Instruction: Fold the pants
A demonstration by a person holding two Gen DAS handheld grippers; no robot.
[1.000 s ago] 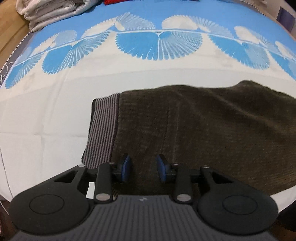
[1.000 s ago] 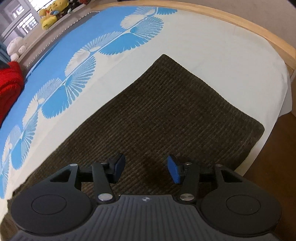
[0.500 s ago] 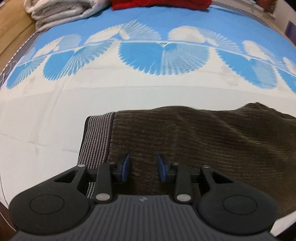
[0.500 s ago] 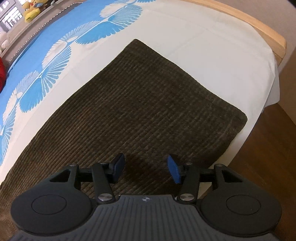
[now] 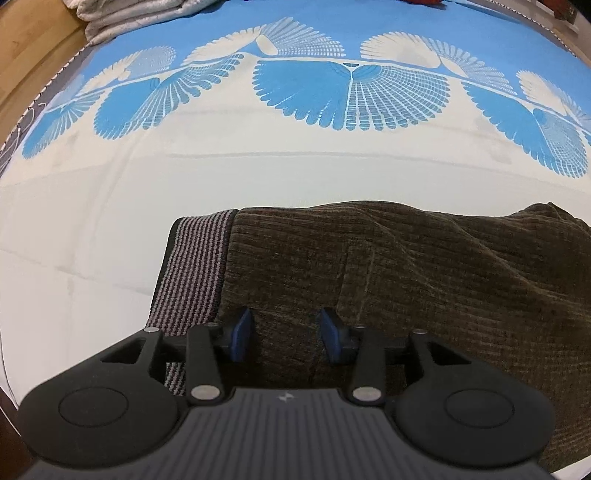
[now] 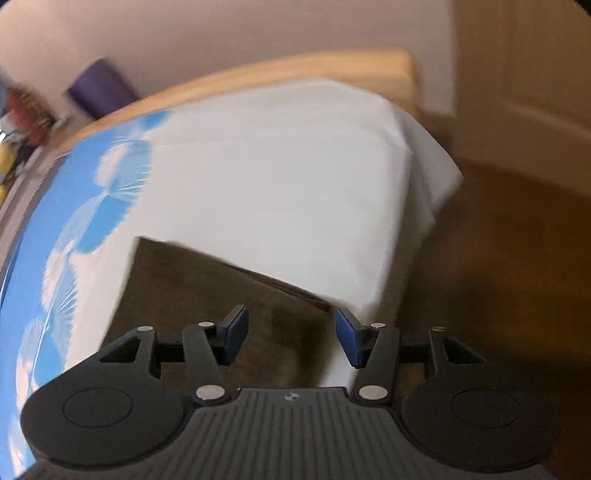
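Observation:
Dark brown corduroy pants (image 5: 406, 280) lie on the bed, with a grey striped waistband (image 5: 192, 273) at their left end. My left gripper (image 5: 286, 334) is open just above the pants next to the waistband, with cloth between its blue fingertips (image 5: 240, 332). In the right wrist view, which is blurred, the leg end of the pants (image 6: 207, 284) lies near the bed's corner. My right gripper (image 6: 291, 336) is open and empty over that end's edge.
The bed has a white sheet (image 5: 110, 206) with a blue fan pattern (image 5: 351, 96). Folded grey-white bedding (image 5: 140, 14) lies at the far left. The bed's corner (image 6: 424, 177), wooden frame (image 6: 295, 74) and brown floor (image 6: 498, 258) show at the right.
My right gripper has swung right, toward the bed's corner, and now sits at the leg end's edge. My left gripper has stayed near the waistband; the pants have rumpled slightly.

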